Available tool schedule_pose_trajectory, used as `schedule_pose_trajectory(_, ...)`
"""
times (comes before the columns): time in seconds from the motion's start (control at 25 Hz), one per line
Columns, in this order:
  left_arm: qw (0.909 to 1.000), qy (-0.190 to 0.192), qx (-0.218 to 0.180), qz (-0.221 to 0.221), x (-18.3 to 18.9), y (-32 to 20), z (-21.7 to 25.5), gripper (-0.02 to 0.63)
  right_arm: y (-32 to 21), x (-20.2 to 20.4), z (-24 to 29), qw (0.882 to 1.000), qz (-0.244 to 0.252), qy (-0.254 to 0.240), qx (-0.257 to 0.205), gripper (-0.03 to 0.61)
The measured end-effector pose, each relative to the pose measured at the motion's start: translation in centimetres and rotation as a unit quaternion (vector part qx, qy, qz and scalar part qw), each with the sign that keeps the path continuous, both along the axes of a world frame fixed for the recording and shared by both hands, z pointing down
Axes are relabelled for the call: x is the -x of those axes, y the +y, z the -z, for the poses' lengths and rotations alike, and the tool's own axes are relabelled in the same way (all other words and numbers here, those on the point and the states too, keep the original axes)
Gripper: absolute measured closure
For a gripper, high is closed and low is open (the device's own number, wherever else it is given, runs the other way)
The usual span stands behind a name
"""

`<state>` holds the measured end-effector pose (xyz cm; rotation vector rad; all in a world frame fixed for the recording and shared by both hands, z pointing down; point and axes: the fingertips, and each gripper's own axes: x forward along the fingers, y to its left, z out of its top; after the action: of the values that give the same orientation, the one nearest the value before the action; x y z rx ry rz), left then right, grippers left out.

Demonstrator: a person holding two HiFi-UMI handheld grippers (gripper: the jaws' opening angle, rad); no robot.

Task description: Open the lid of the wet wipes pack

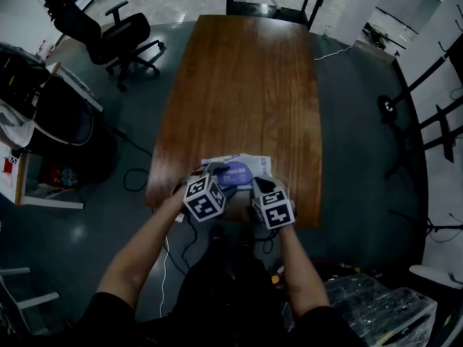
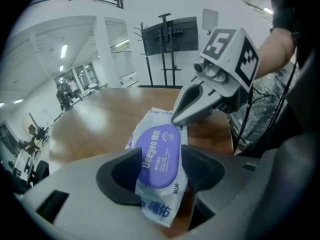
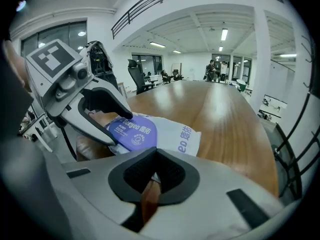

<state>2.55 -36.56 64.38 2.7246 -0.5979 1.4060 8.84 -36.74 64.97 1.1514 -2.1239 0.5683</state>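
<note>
Seen from the left gripper (image 2: 161,160), whose jaws are spread, the wet wipes pack (image 2: 158,206) lies between them, its lid (image 2: 160,151) running toward 12 o'clock, where the right gripper (image 2: 176,119), jaws pressed together, points.

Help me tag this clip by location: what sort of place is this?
Probably an open-plan office or lab. A long wooden table stands on a grey floor, a black office chair sits beside it, and a dark screen on a wheeled stand is behind.

Left claw (image 2: 162,170) and right claw (image 3: 154,178) are grey, black-padded, topped with black-and-white marker cubes (image 1: 205,197).
</note>
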Motion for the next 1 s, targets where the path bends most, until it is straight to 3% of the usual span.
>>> schedule_pose_trajectory(0.36,0.9988,-0.016,-0.015,-0.044,0.2,-0.7,-0.7,0.359,-0.3,0.1,-0.2,1.000,-0.011,-0.017,0.018,0.568)
schedule_pose_trajectory(0.64,0.9980,-0.008,0.048,-0.041,0.2,-0.9,-0.6,0.371,-0.2,-0.1,-0.1,1.000,-0.018,-0.020,0.012,0.568)
schedule_pose_trajectory(0.8,0.9963,0.015,0.080,-0.029,0.0,-1.0,0.0,0.383,-0.2,-0.3,-0.1,1.000,-0.016,-0.022,0.011,0.568)
schedule_pose_trajectory(1.0,0.9949,0.033,0.093,-0.024,0.1,-1.0,0.7,0.396,-0.1,-0.1,-0.1,1.000,-0.016,-0.024,0.012,0.568)
